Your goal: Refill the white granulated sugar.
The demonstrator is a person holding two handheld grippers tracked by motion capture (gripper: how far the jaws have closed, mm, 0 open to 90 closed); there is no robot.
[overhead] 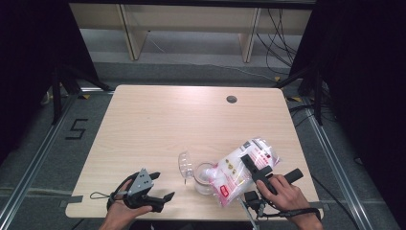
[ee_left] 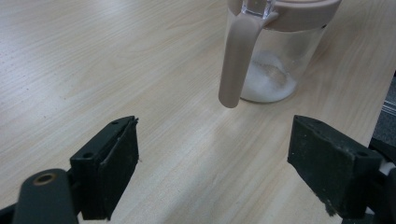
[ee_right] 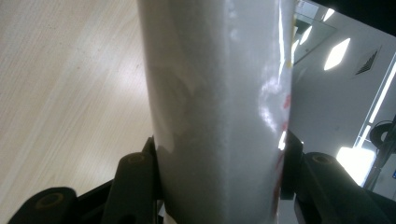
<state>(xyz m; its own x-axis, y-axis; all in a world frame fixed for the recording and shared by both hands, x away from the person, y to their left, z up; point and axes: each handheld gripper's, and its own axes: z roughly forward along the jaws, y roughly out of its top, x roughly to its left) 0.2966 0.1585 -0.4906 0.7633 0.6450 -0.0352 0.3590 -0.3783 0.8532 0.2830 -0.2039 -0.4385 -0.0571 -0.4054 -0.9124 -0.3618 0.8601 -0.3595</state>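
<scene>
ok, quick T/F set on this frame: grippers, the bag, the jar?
1. The right gripper is clamped on the plastic bag of white granules. True.
2. The bag lies flat on the table. False: it is held tilted, its lower end at the mouth of the jar.
3. The left gripper holds the jar's handle. False: its jaws are open with nothing between them, and it is apart from the jar.
4. The jar already holds some white granules. True.
5. The jar's lid is shut. False: it is flipped open to the left.
</scene>
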